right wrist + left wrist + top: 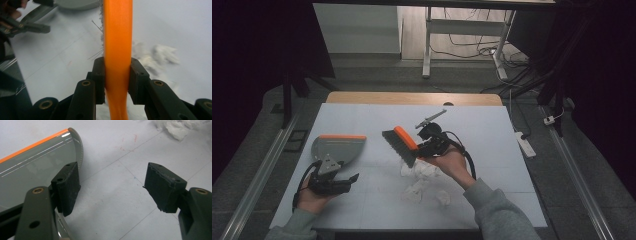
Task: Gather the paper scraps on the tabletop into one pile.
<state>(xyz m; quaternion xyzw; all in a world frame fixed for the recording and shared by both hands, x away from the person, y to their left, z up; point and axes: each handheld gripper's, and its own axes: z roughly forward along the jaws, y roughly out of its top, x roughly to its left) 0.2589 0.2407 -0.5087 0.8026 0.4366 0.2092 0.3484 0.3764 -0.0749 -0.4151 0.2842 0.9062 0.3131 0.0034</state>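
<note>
On the tabletop (377, 200), the crumpled white paper scraps (424, 182) serve as the reference landmark. Well to the left of the scraps lies the grey dustpan (337, 148), its orange lip on the far edge. The left gripper (112, 187) sits at the near side of the dustpan; its jaws stand wide apart with nothing between them, one jaw overlapping the pan's rim. Just above and beyond the scraps, the right gripper (117, 80) has its jaws clamped on the orange handle of the brush (402, 145), bristles angled down toward the scraps.
</note>
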